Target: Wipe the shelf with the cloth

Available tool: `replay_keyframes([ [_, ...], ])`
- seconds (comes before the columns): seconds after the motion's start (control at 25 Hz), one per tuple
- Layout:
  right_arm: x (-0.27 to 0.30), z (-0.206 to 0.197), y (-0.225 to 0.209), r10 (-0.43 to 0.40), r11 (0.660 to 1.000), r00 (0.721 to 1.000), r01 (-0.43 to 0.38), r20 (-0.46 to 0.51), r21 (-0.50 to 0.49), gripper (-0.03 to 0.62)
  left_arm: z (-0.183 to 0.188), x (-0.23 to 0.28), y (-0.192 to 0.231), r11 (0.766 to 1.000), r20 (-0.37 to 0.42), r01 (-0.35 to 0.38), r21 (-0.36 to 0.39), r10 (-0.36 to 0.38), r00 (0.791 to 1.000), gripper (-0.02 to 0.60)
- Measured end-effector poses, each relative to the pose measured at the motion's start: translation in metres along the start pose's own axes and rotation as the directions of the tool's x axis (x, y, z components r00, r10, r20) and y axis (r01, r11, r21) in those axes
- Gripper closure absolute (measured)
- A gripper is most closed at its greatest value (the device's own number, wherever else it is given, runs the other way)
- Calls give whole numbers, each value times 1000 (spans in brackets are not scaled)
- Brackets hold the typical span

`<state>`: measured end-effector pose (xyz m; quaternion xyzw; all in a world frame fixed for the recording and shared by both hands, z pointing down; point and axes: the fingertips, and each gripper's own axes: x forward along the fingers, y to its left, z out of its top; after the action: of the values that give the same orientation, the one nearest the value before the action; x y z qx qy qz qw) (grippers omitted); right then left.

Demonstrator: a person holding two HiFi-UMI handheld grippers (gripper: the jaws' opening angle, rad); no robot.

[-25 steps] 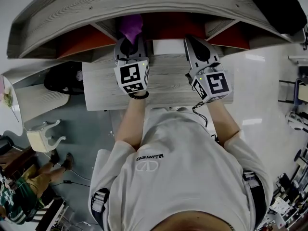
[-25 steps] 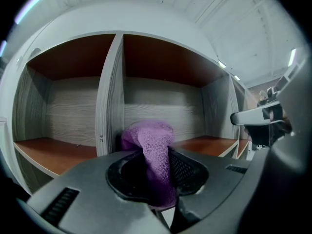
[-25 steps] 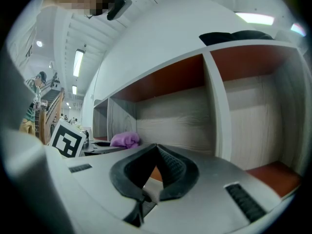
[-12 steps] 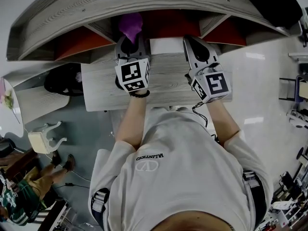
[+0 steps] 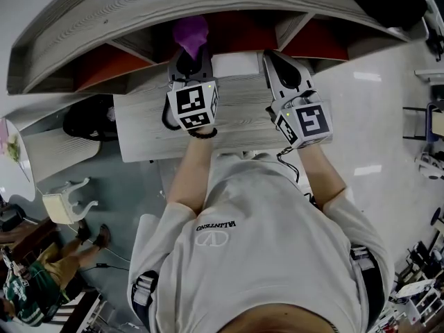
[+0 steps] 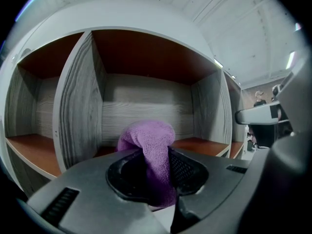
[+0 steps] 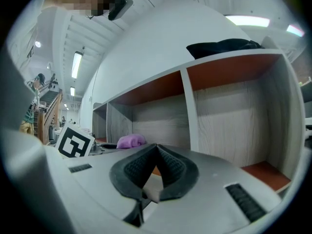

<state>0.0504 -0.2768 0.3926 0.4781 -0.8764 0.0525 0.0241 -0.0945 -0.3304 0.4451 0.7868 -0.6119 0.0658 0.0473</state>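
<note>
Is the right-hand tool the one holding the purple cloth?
No, the purple cloth sits pinched in the left gripper; the right gripper has its jaws closed on nothing.

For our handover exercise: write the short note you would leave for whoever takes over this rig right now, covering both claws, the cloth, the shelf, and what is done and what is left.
Left claw: shut on the purple cloth, which bunches up above its jaws.
Right claw: shut, holding nothing, beside the left one in front of the shelf.
The cloth is held at the mouth of the middle compartment.
Done: cloth picked up and brought to the shelf. Whether any board has been wiped cannot be told.
Left: wipe the shelf boards.
</note>
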Motion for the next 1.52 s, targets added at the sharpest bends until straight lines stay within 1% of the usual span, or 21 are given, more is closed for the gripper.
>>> replay_keyframes([
  [0.68, -25, -3, -21, -11, 1000, 1000, 11, 4, 17, 595, 0, 12, -37, 999, -31, 34, -4, -34, 999, 495],
  [1.04, -34, -2, -29, -18, 1000, 1000, 17, 7, 19, 595, 2, 16, -55, 999, -28, 39, 7, -39, 999, 495],
  [1.28, -41, -2, -35, -29, 999, 1000, 29, 6, 23, 595, 4, 21, -78, 996, -36, 86, 15, -85, 996, 495],
  [1.52, -46, -3, -38, -38, 999, 999, 37, 8, 24, 595, 3, 25, -93, 995, -40, 101, 19, -100, 994, 495],
])
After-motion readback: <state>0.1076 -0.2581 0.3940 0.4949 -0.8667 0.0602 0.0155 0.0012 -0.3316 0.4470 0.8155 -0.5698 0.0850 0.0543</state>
